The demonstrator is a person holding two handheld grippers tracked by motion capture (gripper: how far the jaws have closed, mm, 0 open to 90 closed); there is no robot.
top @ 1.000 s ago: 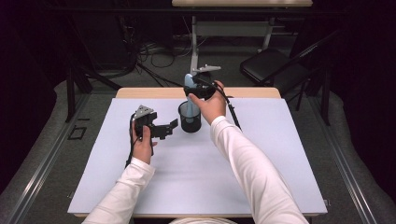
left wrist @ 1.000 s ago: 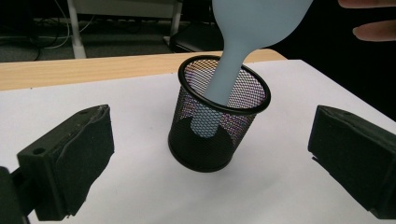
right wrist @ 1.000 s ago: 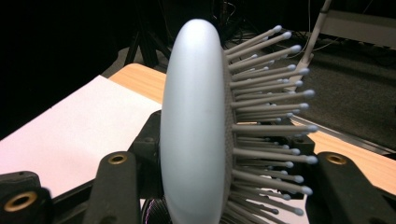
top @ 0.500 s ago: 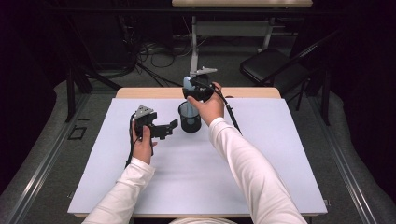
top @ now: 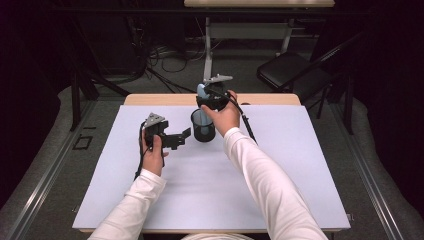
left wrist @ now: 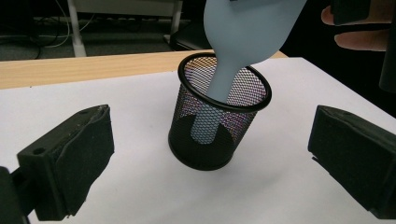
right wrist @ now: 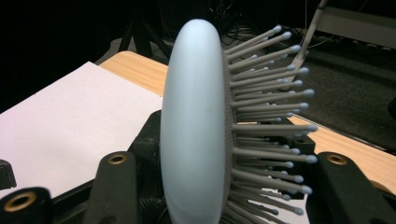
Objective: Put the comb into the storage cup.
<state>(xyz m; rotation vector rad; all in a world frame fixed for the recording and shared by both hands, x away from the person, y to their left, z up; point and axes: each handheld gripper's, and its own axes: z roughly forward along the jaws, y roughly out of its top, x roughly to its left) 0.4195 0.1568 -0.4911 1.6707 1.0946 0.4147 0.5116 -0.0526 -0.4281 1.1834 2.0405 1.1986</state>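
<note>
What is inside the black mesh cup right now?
The handle of a pale blue hairbrush runs down inside the mesh cup, seen through the mesh. Its head stays above the rim, clamped in the right gripper. The cup's floor is hidden by the dark base.

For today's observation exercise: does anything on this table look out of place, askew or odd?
Only one thing: a pale blue hairbrush stands handle-down in the black mesh pen cup, leaning against its rim. The right gripper clamps its bristled head. The cup is upright on the white sheet; nothing is spilled or damaged.
</note>
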